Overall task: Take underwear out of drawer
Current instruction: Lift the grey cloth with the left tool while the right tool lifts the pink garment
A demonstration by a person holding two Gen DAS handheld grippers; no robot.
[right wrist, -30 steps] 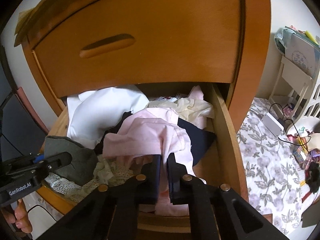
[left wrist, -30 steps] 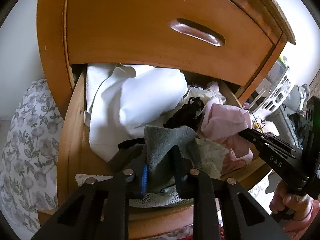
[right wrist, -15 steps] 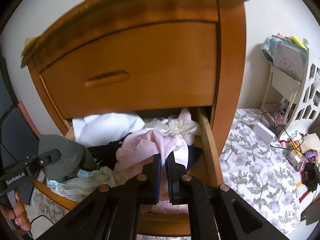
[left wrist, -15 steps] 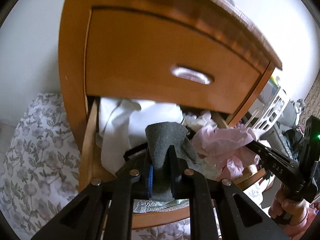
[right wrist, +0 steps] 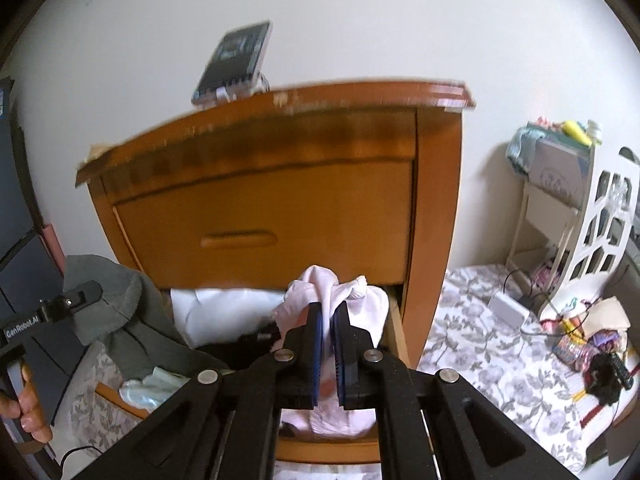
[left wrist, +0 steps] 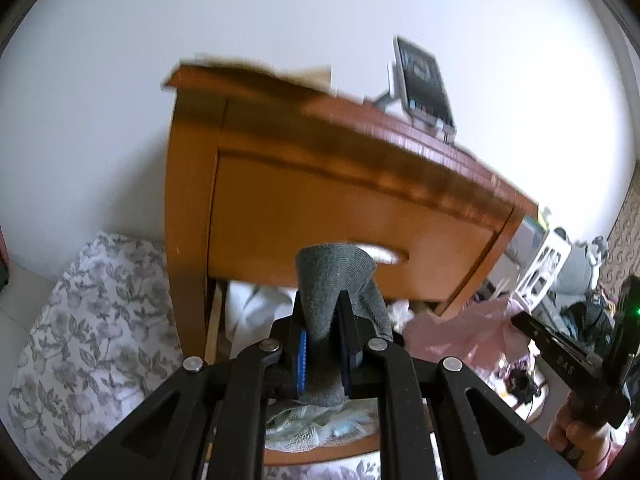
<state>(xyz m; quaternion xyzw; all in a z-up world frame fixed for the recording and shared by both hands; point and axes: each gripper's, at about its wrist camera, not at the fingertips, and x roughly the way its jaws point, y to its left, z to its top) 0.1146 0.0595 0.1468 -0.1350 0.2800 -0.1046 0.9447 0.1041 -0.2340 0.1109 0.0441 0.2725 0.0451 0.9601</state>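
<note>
We are finding both hand-held grippers clenched on underwear above the open drawer [right wrist: 394,332]: left hand-held gripper [left wrist: 323,344] gripping the grey piece [left wrist: 334,280], right hand-held gripper [right wrist: 328,344] the pink piece [right wrist: 320,288], each standing upright between the pads.

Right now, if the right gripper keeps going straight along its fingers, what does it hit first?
Probably the closed upper drawer front of the wooden nightstand, just above the open drawer. The right gripper is shut on the pink garment; depth is unclear.

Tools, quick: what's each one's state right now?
Left tool: closed on the grey garment.
Right tool: closed on the pink garment.
</note>
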